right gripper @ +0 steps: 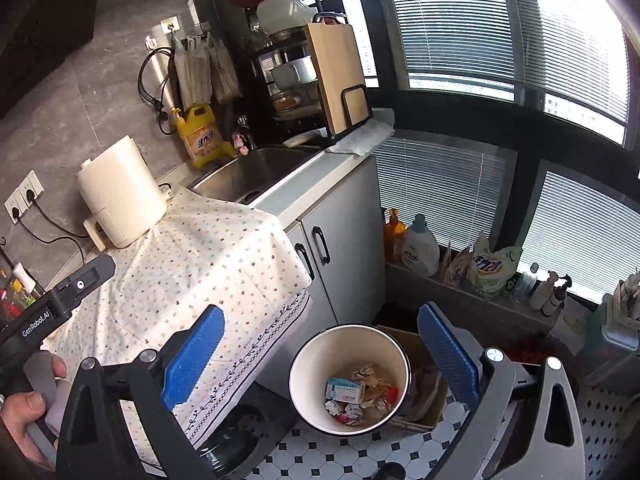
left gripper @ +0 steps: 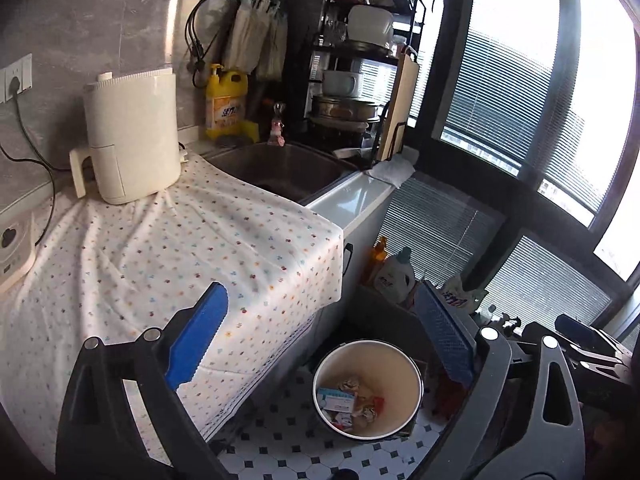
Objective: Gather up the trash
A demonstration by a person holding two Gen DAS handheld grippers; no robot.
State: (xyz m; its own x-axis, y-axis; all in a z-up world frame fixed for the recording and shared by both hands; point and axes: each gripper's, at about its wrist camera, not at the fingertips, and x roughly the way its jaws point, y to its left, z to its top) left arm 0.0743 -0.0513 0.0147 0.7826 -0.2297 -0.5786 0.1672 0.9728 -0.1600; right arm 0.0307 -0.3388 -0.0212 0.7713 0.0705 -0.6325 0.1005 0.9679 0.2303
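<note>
A round cream trash bin (left gripper: 404, 364) stands on the tiled floor beside the counter; it also shows in the right wrist view (right gripper: 308, 364). It holds trash (left gripper: 352, 404): a small blue-and-white box (right gripper: 345, 389), crumpled paper and wrappers. My left gripper (left gripper: 322, 340) is open and empty, above the bin and the counter edge. My right gripper (right gripper: 320, 354) is open and empty, above the bin. The left gripper's body (right gripper: 60, 300) shows at the left of the right wrist view, held in a hand.
A dotted white cloth (left gripper: 168, 256) covers the counter, with a cream kettle-like appliance (left gripper: 132, 136) at its back. A sink (left gripper: 280, 168), yellow detergent bottle (left gripper: 225, 100) and dish rack (left gripper: 352, 68) lie beyond. Bottles (right gripper: 420, 246) and bags line the window ledge. A cardboard box (right gripper: 424, 384) sits behind the bin.
</note>
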